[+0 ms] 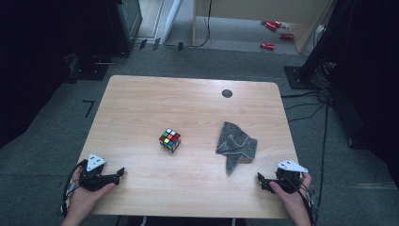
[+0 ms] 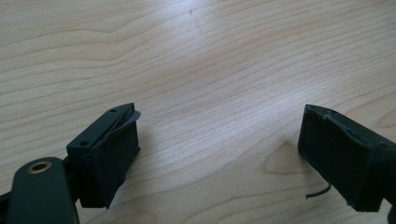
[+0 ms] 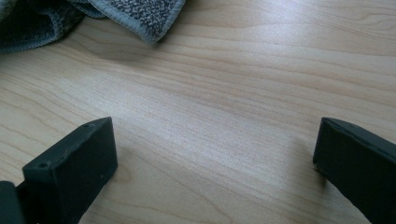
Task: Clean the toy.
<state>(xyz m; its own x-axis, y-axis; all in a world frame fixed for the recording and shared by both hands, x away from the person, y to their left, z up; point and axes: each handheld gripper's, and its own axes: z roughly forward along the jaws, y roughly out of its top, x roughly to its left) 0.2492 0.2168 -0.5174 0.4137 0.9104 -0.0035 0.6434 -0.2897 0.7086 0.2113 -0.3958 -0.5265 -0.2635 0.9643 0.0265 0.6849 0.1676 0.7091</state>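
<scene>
Cloth (image 1: 236, 145), grey and crumpled, is lying on the counter (image 1: 141, 103) right of centre, near the right tool (image 1: 260, 180) yet apart from it. Both hands are resting at the near edge, tools pointing inward. The left tool (image 1: 121, 173) is sitting with its jaws wide apart over bare wood; the right tool's jaws are likewise standing apart. A colour cube (image 1: 170, 140) is sitting mid-counter. Grey floor is surrounding the counter.

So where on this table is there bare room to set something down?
Bare wood: the far half of the table beyond the cube and cloth, the left side, and the near strip between the left gripper and right gripper. Tightest: the cube-to-cloth gap.
</scene>
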